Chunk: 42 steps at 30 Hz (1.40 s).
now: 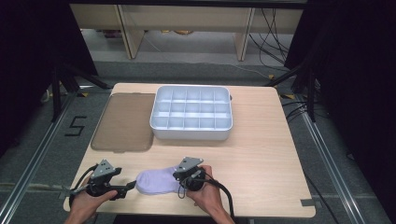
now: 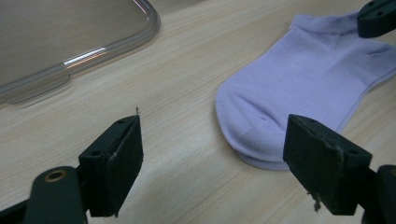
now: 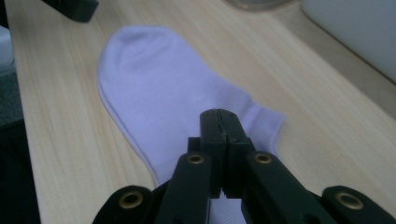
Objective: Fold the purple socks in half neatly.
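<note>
A pale lilac ankle sock (image 1: pixel 156 181) lies flat near the table's front edge, toe to the left. My left gripper (image 1: pixel 126 189) rests just left of the toe, and in the left gripper view it (image 2: pixel 212 149) stands open, with the sock's toe (image 2: pixel 280 93) a little ahead of the right jaw and nothing between the pads. My right gripper (image 1: pixel 180 185) hovers over the sock's cuff end. In the right gripper view its jaws (image 3: pixel 219 121) are pressed together above the sock (image 3: pixel 159 79), and no fabric shows between them.
A white compartment tray (image 1: pixel 191 133) stands at the middle back of the wooden table (image 1: pixel 261 158). Its smoky clear lid (image 1: pixel 123 121) lies flat to the tray's left, close to the left gripper (image 2: pixel 70 42). A person's hands hold both grippers at the front edge.
</note>
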### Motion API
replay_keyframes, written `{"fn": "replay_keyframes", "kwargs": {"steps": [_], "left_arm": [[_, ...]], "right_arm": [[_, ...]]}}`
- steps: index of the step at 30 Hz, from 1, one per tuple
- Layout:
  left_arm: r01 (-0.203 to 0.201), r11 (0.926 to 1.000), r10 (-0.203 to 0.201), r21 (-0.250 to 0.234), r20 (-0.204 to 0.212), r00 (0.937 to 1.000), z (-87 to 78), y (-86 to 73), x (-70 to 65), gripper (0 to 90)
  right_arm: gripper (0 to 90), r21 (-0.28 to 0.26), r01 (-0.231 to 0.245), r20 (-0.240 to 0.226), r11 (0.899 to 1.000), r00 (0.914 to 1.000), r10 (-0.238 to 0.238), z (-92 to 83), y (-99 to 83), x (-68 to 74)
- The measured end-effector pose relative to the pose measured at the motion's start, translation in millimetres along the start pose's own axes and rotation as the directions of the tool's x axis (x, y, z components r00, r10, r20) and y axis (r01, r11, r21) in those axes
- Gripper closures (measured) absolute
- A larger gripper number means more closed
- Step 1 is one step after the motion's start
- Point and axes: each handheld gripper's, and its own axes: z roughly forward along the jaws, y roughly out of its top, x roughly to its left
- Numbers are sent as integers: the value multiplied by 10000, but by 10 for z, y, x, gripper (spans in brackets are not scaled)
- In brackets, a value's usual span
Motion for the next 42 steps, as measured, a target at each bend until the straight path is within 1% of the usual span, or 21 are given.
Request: {"fn": "replay_keyframes", "kwargs": {"steps": [3,6,7,11,12,13,15,17,18,21,23,25,26,28,30,32,34,35,36,40,42], "left_arm": [[-103,9999,104,-97,103,9999,11,-5,3,194],[58,9998,-56,-166,116,9999,14,-5,-21,195],[-122,9999,121,36,231,9997,1,7,-15,194],[-266,9995,262,154,245,9994,-6,6,-5,194],[93,9997,-87,-213,271,9996,18,-5,-30,194],[1,9999,2,-132,293,9996,10,-4,-23,194],[34,10000,-32,-69,360,9993,8,1,-22,194],[208,9996,-200,-178,462,9987,24,-5,-38,194],[-256,9996,246,135,652,9976,9,2,-9,192],[286,9991,-251,-302,1076,9939,45,7,-44,192],[135,9997,-114,-195,1049,9944,47,18,-51,193],[311,9993,-284,-216,1140,9931,69,34,-77,194],[131,9999,-121,-71,1217,9925,71,41,-69,194],[358,9992,-326,-187,1509,9880,123,60,-115,194],[30,10000,-26,-24,1765,9843,160,100,-145,204],[123,9999,-116,-26,1883,9820,212,142,-211,230],[-207,9997,182,97,2128,9769,259,196,-256,259],[-5,10000,6,-4,2177,9760,294,213,-313,288],[-219,9997,195,89,2145,9765,318,235,-337,295],[-250,9995,200,183,2369,9713,450,299,-448,370],[-167,9994,90,314,2319,9727,510,317,-482,400]], "right_arm": [[900,533,362,68,9979,9993,-366,69,-41,3],[900,783,340,53,9963,9994,-345,84,-77,-12],[900,1019,307,147,9943,9994,-324,89,-122,-22],[900,1096,194,80,9938,9998,-204,45,-172,-64],[900,1142,128,227,9934,9996,-155,20,-189,-69],[900,1082,132,268,9940,9995,-162,-1,-218,-81],[900,1155,-195,338,9931,9993,157,-120,-318,-134],[900,1162,-184,304,9931,9994,149,-155,-352,-164],[900,1212,-298,419,9922,9988,248,-197,-384,-180],[899,1116,-551,654,9922,9967,480,-287,-476,-239],[894,1192,-970,987,9881,9914,854,-374,-540,-270],[892,1211,-1067,883,9869,9914,964,-416,-576,-294],[892,1211,-1067,883,9869,9914,964,-416,-576,-294],[888,1176,-1086,959,9871,9906,976,-455,-615,-323],[886,1055,-1048,891,9889,9914,956,-465,-641,-345],[883,1059,-1221,942,9869,9892,1123,-476,-647,-340],[880,1225,-1179,838,9854,9906,1081,-487,-632,-341],[879,1084,-1062,958,9884,9908,960,-467,-639,-340],[878,1275,-1114,859,9856,9912,1009,-479,-631,-340],[876,1106,-1151,825,9872,9909,1063,-475,-639,-341],[874,1060,-869,831,9906,9935,783,-461,-639,-355]]}}
